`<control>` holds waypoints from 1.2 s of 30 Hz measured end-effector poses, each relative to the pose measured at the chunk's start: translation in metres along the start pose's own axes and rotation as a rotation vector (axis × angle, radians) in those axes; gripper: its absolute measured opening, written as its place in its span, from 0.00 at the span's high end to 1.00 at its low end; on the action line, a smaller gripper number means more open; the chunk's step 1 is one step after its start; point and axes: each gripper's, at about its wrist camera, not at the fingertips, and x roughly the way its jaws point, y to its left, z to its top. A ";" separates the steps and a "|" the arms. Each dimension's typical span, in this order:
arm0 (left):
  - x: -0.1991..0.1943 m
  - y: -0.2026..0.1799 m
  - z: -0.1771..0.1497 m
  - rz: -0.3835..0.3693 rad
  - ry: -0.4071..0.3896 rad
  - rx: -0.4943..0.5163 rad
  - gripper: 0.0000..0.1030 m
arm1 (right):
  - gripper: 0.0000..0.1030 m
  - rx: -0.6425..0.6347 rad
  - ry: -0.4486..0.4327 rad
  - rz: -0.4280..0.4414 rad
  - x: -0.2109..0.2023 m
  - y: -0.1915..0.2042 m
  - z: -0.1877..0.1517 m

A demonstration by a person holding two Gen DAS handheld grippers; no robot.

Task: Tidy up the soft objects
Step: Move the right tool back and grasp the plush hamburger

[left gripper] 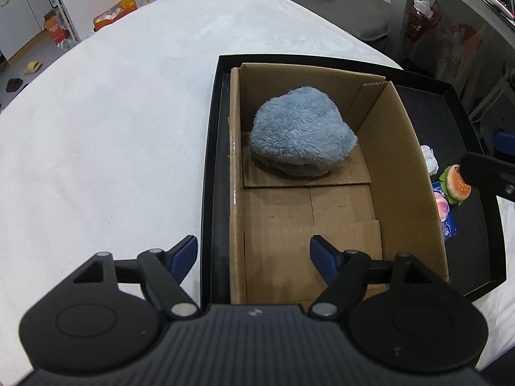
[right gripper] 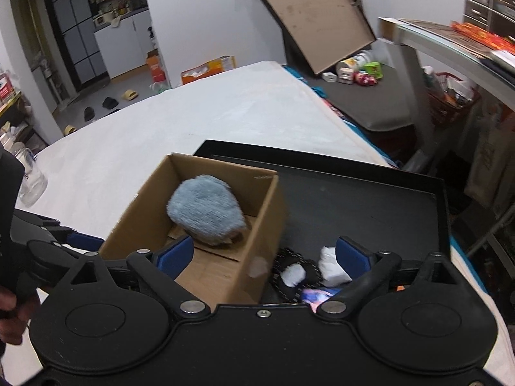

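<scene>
One soft thing is already sitting in the cardboard box (left gripper: 338, 173): the grey-blue plush toy (left gripper: 302, 135), lying at the far end on a loose cardboard flap. From the left wrist view, we are judging that we are between items, with sorting under way and more left to gather. Our left gripper (left gripper: 254, 251) is hovering over the near end of the box, its jaws spread wide and holding nothing, touching nothing. To the right, in the black tray (left gripper: 209, 160) that is carrying the box, a burger-shaped squishy (left gripper: 455, 185) is lying beside a white crumpled piece (left gripper: 429, 157), close to the dark tip of the other tool.

From the right wrist view, our right gripper (right gripper: 265, 254) is also standing wide open and empty, straddling the box's right wall. Below it in the tray we are seeing a white wad (right gripper: 333, 265), a black mesh pouch (right gripper: 294, 276) and something pink and blue, too hidden to name. Next, we are probably needing to lower these open jaws around one of those and close gently.
</scene>
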 end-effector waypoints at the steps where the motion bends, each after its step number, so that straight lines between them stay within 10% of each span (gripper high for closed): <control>1: -0.002 0.001 -0.001 0.005 0.003 0.000 0.26 | 0.07 0.009 -0.002 0.000 -0.002 -0.004 -0.002; 36: 0.016 -0.044 0.014 0.112 0.070 0.132 0.22 | 0.11 0.334 0.043 -0.134 0.059 -0.119 -0.069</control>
